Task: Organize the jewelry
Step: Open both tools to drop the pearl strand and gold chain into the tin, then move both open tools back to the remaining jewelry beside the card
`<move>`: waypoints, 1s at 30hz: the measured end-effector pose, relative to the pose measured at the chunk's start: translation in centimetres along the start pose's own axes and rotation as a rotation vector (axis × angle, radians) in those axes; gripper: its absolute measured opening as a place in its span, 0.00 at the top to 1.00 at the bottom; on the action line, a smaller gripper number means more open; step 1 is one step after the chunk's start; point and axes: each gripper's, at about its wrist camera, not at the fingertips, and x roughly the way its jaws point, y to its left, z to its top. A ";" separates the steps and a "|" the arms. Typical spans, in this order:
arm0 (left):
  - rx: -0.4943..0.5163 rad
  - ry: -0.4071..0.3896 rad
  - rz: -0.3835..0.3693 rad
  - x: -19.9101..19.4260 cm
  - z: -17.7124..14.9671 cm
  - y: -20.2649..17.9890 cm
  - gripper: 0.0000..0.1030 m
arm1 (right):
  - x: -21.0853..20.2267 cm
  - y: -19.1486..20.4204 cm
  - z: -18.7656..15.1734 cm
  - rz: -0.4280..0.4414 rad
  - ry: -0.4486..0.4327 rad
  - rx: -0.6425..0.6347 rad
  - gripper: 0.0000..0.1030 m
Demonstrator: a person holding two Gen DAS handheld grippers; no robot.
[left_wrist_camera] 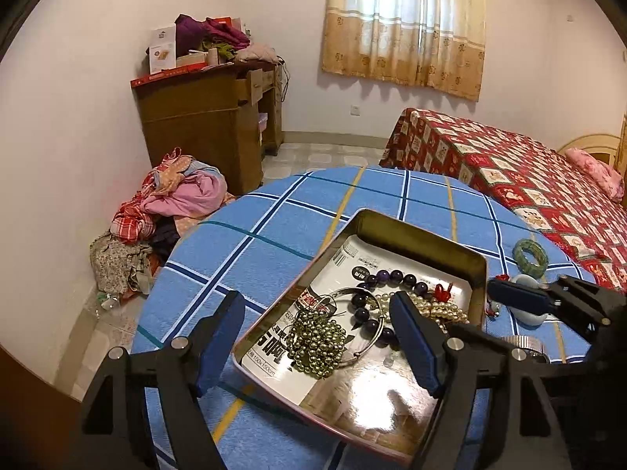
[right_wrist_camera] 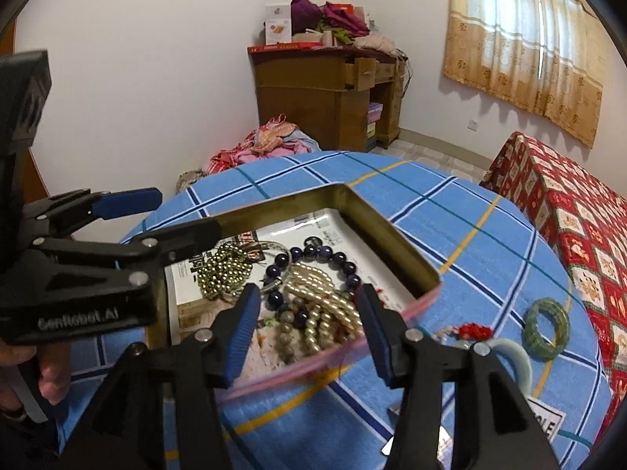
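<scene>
On the blue-checked bench (right_wrist_camera: 450,235), both grippers' fingers are apart, so we close the right gripper (right_wrist_camera: 309,329) squarely on the pearl strand (right_wrist_camera: 325,305) between its fingers, avoiding the tin (right_wrist_camera: 392,235) wall.

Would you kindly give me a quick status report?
Both grippers open, left, right, over the tin. Beads and pearls inside. Green bangle on the cloth, outside. Nothing blocking.

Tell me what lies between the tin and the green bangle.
In the right wrist view, bare blue checked cloth separates the tin from the green bangle. Nearer the camera lie a red tassel and a pale jade bangle.
</scene>
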 end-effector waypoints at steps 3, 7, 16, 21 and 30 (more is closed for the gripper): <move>-0.013 0.000 -0.002 -0.3 0.0 -0.4 0.26 | -1.7 -2.0 -0.9 -0.031 -0.011 0.041 0.43; 0.006 -0.010 -0.021 -0.9 -0.1 -2.1 0.26 | -3.8 -5.5 -2.7 -0.100 -0.008 0.108 0.38; 0.127 0.007 -0.075 -1.3 -0.9 -8.2 0.26 | -5.4 -11.1 -6.8 -0.219 0.033 0.260 0.34; 0.198 0.016 -0.088 -1.1 -1.7 -11.3 0.26 | -5.5 -12.3 -8.0 -0.231 0.037 0.289 0.34; 0.296 0.051 -0.144 -0.6 -3.6 -16.0 0.26 | -6.2 -13.9 -9.3 -0.294 0.027 0.330 0.30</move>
